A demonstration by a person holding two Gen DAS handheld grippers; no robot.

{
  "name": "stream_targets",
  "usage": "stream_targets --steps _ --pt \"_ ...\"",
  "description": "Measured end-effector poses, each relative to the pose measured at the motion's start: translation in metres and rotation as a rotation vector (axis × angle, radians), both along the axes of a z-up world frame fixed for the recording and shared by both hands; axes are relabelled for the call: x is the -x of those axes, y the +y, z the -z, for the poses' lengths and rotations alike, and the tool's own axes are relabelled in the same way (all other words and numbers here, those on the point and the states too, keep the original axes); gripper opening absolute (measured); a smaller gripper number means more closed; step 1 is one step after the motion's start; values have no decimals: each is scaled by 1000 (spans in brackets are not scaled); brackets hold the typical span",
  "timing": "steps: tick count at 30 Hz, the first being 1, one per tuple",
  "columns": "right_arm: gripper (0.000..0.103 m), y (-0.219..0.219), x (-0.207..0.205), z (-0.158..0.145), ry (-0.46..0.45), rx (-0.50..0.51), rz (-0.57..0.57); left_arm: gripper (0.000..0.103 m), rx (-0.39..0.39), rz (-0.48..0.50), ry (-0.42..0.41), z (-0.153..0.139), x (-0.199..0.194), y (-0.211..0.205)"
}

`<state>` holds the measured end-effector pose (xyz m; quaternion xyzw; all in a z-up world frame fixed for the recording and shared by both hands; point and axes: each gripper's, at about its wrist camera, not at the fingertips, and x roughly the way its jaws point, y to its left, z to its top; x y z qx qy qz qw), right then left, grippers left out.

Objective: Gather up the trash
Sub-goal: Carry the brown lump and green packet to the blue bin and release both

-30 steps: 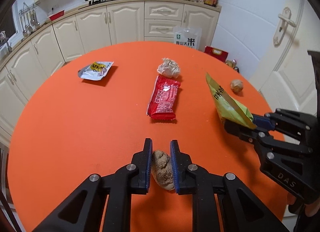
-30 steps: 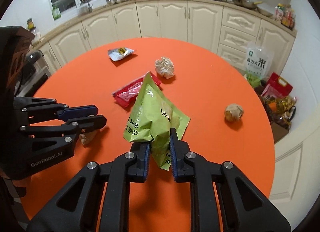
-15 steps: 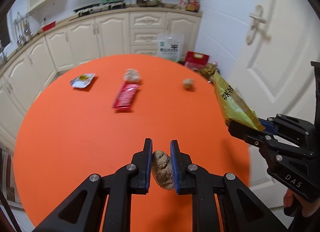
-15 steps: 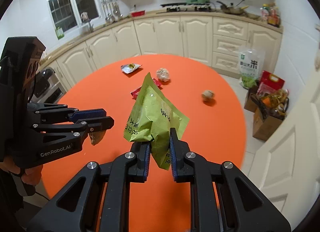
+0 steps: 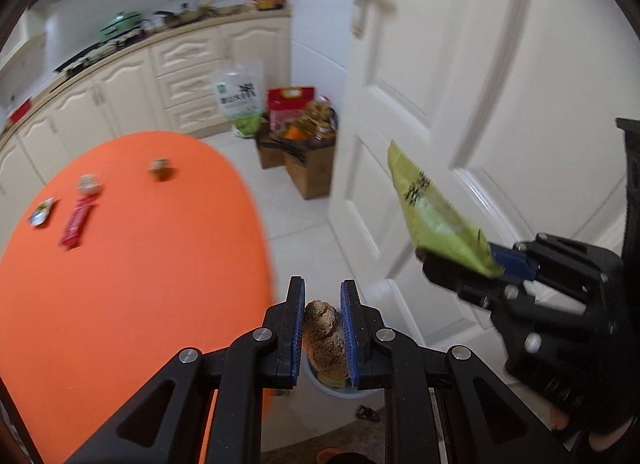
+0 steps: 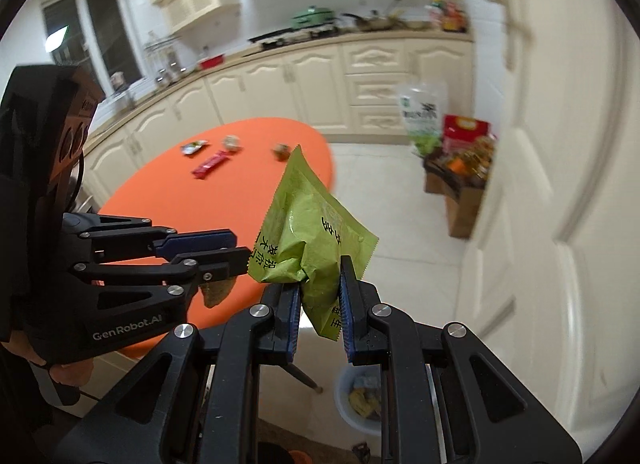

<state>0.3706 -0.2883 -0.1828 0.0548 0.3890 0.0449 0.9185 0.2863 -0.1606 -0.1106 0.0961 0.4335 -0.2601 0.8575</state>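
Orange table (image 5: 120, 304) left – blurred, likely wrappers (image 5: 74, 221) – white door (image 5: 460, 63) ahead.

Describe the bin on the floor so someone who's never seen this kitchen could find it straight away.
Start at the round orange table and look down to the tiled floor beside it, towards the white door. There stands a small pale round trash bin, open-topped, with wrappers already inside. The cardboard boxes farther along the door are brown and square.

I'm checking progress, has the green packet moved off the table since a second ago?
Yes. The green packet, shut in the right gripper, was over the orange table earlier; now it is past the table's edge, over the floor, above the bin.
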Motion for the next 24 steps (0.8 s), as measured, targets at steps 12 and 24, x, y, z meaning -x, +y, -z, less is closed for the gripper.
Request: stream_targets --steps 12,24 --pt "16 -64 26 74 121 -44 101 17 -97 51 92 45 -35 -96" --pt "30 -72 15 123 197 -98 116 21 -168 12 90 57 -49 -115"
